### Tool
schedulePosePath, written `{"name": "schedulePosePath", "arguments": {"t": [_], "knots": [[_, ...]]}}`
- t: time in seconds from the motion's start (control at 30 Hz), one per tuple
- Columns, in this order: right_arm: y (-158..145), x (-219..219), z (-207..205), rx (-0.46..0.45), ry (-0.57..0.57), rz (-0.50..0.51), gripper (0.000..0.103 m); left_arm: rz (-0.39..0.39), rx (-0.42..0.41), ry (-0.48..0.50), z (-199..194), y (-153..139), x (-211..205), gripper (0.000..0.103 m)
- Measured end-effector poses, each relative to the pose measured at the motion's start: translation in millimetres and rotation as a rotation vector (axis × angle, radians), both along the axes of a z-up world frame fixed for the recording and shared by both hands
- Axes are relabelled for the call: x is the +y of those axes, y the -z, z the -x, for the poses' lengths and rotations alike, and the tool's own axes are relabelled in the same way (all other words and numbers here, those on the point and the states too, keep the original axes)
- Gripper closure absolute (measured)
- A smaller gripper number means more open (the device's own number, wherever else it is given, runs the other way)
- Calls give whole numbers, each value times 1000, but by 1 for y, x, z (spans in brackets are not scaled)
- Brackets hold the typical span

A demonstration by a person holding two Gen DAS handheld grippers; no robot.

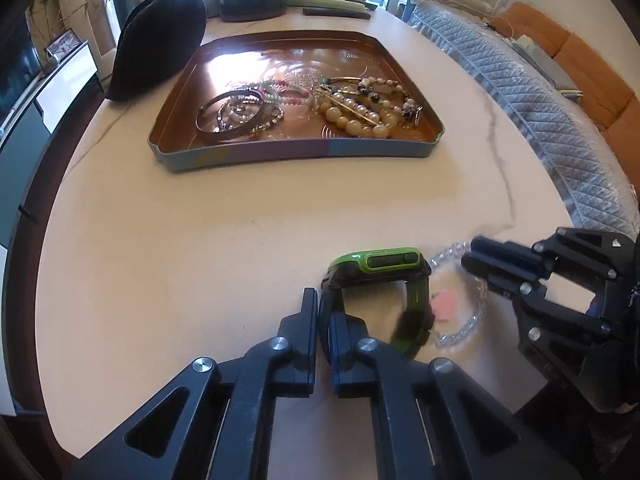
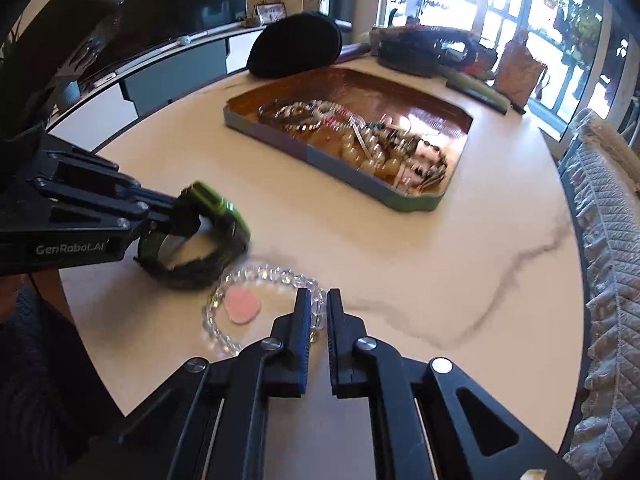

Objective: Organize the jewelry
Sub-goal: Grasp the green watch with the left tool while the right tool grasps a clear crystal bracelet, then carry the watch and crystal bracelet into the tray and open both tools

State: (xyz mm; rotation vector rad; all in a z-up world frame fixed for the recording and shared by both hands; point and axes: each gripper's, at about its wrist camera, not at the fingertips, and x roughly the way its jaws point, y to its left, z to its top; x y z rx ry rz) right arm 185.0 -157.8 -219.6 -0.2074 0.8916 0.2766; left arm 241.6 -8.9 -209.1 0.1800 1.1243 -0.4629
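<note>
Down the left wrist view, the left gripper [image 1: 323,300] pinches the strap of a green watch [image 1: 378,268] on the table [image 1: 160,260], near the jewelry tray [image 1: 288,156]. Right wrist view: the right gripper [image 2: 319,300] clamps a clear bead bracelet [image 2: 256,274] encircling a pink tag [image 2: 241,306].

Glossy metal tray [image 1: 288,156] with coppery inside, smooth marbled matt tabletop [image 1: 200,240], clear glassy bead bracelet [image 2: 240,280], shiny green plastic watch [image 1: 380,264], quilted cloth at right.

White marble table [image 1: 200,248], jewelry tray [image 1: 296,154], clear bead bracelet [image 2: 256,276], black pouch [image 1: 160,40]
</note>
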Motion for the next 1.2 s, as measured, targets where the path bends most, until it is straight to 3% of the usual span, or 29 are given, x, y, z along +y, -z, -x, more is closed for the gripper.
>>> {"name": "schedulePosePath", "arguments": {"t": [0.2,0.37,0.67,0.8,0.93,1.2], "knots": [[-35,-4,10,-110,17,-55,96,44,-55,-5,7,-18,3,98],[-60,-6,20,-192,10,-78,96,67,-173,41,20,-44,-1,98],[-96,-16,25,-259,35,-143,96,89,-258,39,33,-68,-10,98],[-123,-15,28,-317,30,-136,96,79,-354,45,41,-92,-17,98],[-148,-17,29,-381,35,-124,96,156,-397,14,36,-126,-17,98],[-196,-39,9,-458,75,-213,96,232,-515,-18,10,-186,-27,98]]}}
